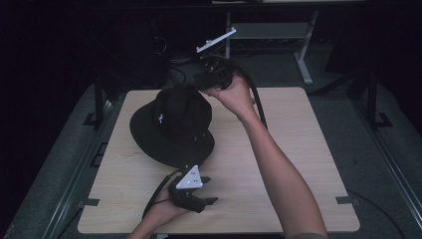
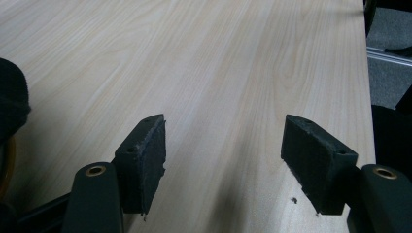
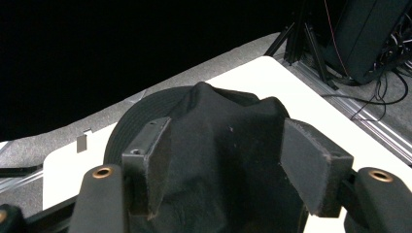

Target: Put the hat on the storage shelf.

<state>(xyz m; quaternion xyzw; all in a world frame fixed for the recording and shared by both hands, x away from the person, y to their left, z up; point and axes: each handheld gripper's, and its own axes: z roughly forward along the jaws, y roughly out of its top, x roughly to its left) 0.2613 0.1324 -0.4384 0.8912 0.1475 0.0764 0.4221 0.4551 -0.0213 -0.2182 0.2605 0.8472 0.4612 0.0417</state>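
Observation:
A black bucket hat (image 1: 171, 124) sits crown-up on the left half of the pale wooden table (image 1: 298, 149). My right gripper (image 1: 198, 85) reaches over the hat's far side. In the right gripper view the hat's crown (image 3: 223, 160) bulges up between the jaws of that gripper (image 3: 226, 141); the jaws stand apart and the fabric fills the gap without looking squeezed. My left gripper (image 1: 211, 190) hovers near the front edge, just in front of the brim, pointing right. Its jaws (image 2: 223, 150) are wide apart over bare wood, and the hat's brim (image 2: 9, 97) shows at the left edge.
A grey metal stand (image 1: 303, 55) and cables (image 3: 379, 87) lie on the floor behind the table. A dark case (image 3: 369, 34) stands beyond the far corner. Rails run along both sides of the table. The right half of the tabletop is bare wood.

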